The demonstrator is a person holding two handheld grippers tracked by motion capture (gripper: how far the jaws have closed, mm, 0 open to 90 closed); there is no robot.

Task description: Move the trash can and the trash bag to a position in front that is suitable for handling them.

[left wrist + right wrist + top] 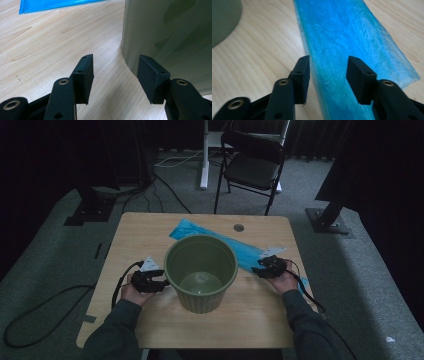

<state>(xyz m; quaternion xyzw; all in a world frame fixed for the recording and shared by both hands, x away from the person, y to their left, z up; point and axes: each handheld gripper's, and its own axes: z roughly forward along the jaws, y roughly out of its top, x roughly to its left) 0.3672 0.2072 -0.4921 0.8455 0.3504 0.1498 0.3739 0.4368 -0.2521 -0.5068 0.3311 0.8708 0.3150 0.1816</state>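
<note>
The blue plastic bag point(235, 251) lies flat on the wooden table point(145, 232), running behind the green bin point(201, 272) toward the right edge. At left, the left gripper point(115, 75) rests beside the bin wall, jaws spread, holding nothing. At right, the right gripper point(328, 78) hovers over the bag's end, jaws spread across it, nothing pinched. The thin film may slip free or bunch if caught shallowly, and a tug could nudge the bin. The bin hides the bag's middle; dim light blurs its far end.
</note>
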